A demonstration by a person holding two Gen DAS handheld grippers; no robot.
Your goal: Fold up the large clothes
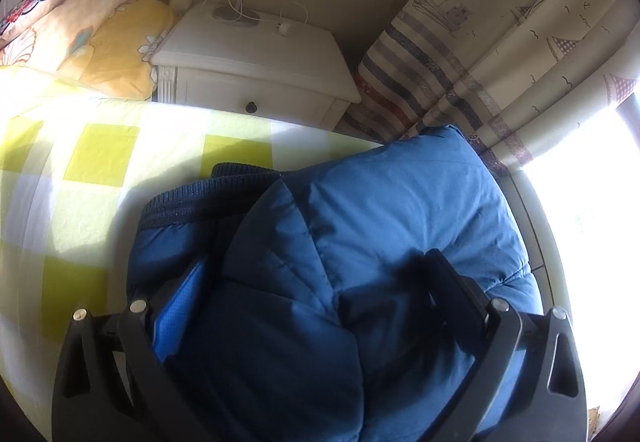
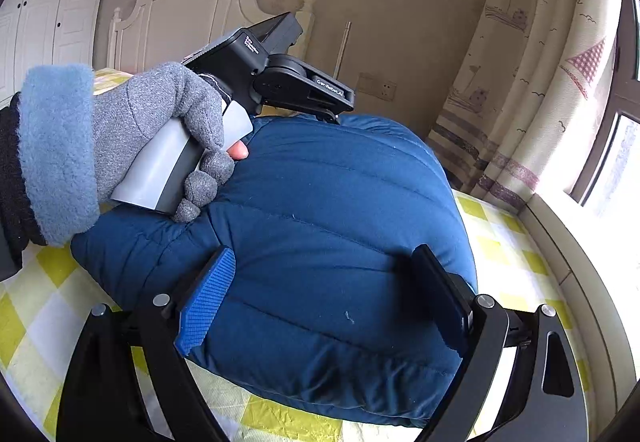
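Note:
A puffy blue jacket (image 1: 360,210) lies folded into a thick bundle on the yellow-checked bed sheet (image 1: 100,162), its dark ribbed hem showing at the upper left of the bundle. My left gripper (image 1: 316,278) stands wide open over it, and padding bulges up between its fingers without being clamped. The right wrist view shows the same jacket (image 2: 320,182) from the other side. My right gripper (image 2: 324,262) is open wide too, its blue pad (image 2: 208,302) and black finger lying against the bundle's near end. A gloved hand (image 2: 132,130) holds the left gripper's handle above the jacket.
A white nightstand (image 1: 256,54) with a cable and charger stands beyond the bed. Patterned pillows (image 1: 80,26) lie at the far left. A printed curtain (image 1: 500,42) and a bright window (image 2: 608,146) line the right side. The white headboard (image 2: 192,10) is behind.

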